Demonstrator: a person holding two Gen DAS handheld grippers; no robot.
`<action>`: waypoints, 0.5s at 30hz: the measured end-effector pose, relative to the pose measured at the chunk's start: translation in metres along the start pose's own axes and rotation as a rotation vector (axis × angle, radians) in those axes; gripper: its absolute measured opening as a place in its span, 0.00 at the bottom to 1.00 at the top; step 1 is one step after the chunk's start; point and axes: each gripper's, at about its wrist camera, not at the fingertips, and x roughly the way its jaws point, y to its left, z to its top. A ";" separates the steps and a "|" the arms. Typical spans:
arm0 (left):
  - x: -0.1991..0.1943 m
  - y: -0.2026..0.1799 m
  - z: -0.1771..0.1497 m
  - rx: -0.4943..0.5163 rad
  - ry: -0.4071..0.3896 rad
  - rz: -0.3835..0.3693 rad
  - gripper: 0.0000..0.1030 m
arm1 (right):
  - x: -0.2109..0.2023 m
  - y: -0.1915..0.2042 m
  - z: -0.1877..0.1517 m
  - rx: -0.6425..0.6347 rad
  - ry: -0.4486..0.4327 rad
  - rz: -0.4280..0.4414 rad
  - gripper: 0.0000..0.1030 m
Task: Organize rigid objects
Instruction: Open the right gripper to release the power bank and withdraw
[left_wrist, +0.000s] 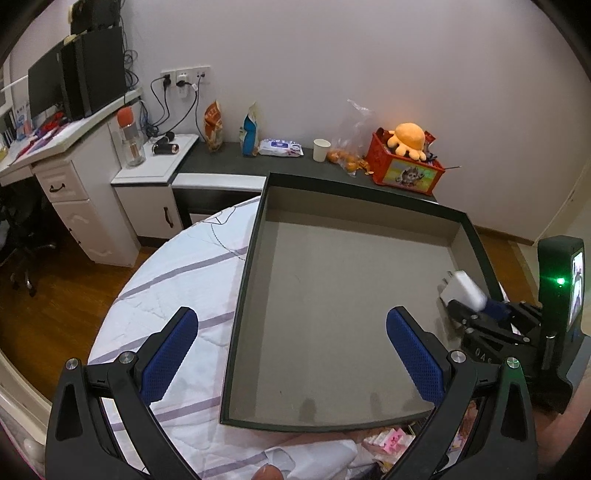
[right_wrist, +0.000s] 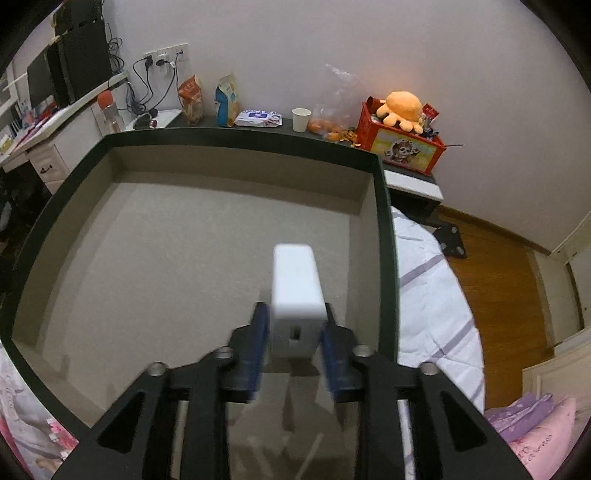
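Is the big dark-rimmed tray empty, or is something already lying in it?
Looks empty: the tray shows bare grey floor. The white charger is over it, gripped by the right gripper; whether it touches is unclear.

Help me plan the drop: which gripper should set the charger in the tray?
Right. The right gripper already grips the white charger above the tray; the left gripper hangs open and empty.

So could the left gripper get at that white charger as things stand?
Probably not without a handover: the white charger is clamped in the right gripper above the tray. The left gripper is open, and nothing else blocks the path.
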 end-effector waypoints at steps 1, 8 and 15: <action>-0.004 0.000 -0.002 0.001 -0.003 -0.009 1.00 | -0.004 0.001 -0.001 -0.002 -0.011 0.007 0.52; -0.031 0.003 -0.011 0.009 -0.020 -0.045 1.00 | -0.055 0.002 -0.018 0.031 -0.106 0.019 0.77; -0.067 -0.002 -0.031 0.042 -0.045 -0.053 1.00 | -0.113 -0.001 -0.052 0.117 -0.180 0.066 0.79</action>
